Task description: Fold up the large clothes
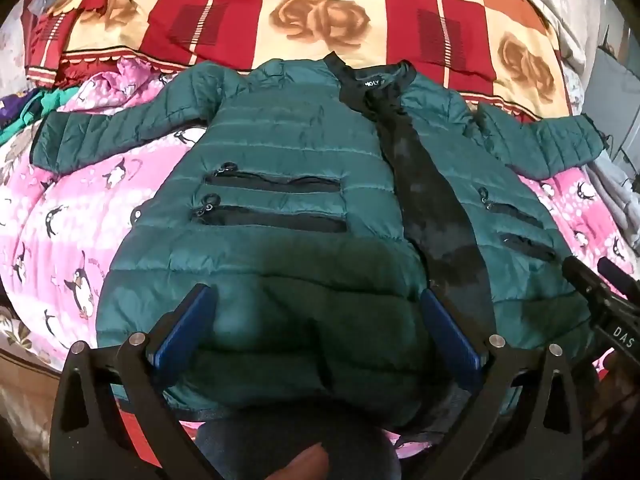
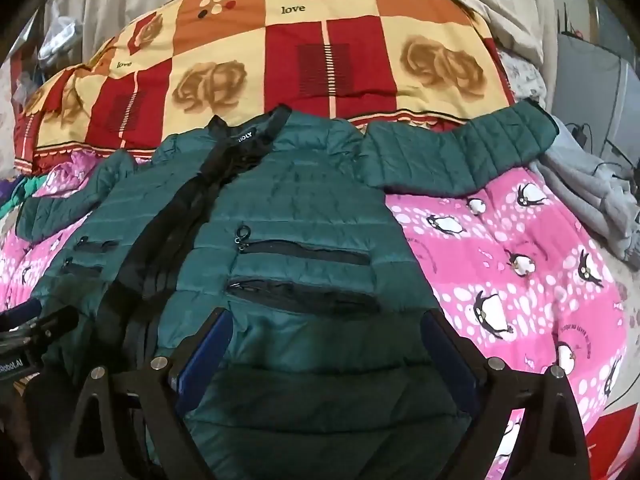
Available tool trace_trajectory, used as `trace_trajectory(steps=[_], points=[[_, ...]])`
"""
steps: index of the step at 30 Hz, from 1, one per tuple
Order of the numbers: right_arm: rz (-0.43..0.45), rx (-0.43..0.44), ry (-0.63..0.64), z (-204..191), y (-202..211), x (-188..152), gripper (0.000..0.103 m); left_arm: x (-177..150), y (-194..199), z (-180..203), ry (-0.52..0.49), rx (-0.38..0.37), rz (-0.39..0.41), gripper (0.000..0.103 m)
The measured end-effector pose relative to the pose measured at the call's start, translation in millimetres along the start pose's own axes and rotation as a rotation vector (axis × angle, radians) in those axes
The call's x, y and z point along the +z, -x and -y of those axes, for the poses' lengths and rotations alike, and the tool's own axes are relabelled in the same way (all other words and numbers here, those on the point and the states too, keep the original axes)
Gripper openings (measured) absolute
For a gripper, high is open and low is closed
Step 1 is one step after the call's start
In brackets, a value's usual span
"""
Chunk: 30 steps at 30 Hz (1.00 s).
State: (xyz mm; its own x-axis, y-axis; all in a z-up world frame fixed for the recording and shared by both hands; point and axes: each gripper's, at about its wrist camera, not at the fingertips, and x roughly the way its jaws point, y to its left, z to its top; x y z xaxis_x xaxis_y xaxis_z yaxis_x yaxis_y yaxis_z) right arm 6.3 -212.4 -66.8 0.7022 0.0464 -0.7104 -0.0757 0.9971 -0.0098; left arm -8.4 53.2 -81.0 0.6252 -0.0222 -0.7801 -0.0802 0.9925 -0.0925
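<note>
A dark green quilted jacket [image 1: 280, 152] lies flat on the bed, front up, collar far from me, both sleeves spread sideways. Its black lining shows down the open middle. The same jacket [image 2: 304, 216] fills the right wrist view. My left gripper [image 1: 316, 300] hovers open above the jacket's lower left panel, nothing between its blue pads. My right gripper [image 2: 328, 322] hangs open over the lower right panel, below the two zip pockets [image 2: 308, 276], its pads empty too. The right gripper's body [image 1: 600, 300] shows at the right edge of the left wrist view.
The jacket rests on a pink penguin-print blanket [image 2: 512, 240]. Behind it lies a red, orange and cream rose-print quilt [image 1: 320, 12]. Grey cloth [image 2: 592, 188] is heaped at the bed's right side. Green and purple cloth [image 1: 24, 108] lies at the left. A hand's fingertip [image 1: 304, 464] shows at the bottom.
</note>
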Motion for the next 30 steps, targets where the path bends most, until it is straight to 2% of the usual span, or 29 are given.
trace_trajectory(steps=[19,30], points=[[0.006,0.006,-0.008,-1.3,1.4,-1.7,0.094,-3.2,-15.9,-1.0,-0.006,0.022,-0.045,0.103],[0.01,-0.008,0.004,-2.7,1.9,-1.4,0.094,-3.5,-10.0,-5.8,0.012,0.004,-0.025,0.103]])
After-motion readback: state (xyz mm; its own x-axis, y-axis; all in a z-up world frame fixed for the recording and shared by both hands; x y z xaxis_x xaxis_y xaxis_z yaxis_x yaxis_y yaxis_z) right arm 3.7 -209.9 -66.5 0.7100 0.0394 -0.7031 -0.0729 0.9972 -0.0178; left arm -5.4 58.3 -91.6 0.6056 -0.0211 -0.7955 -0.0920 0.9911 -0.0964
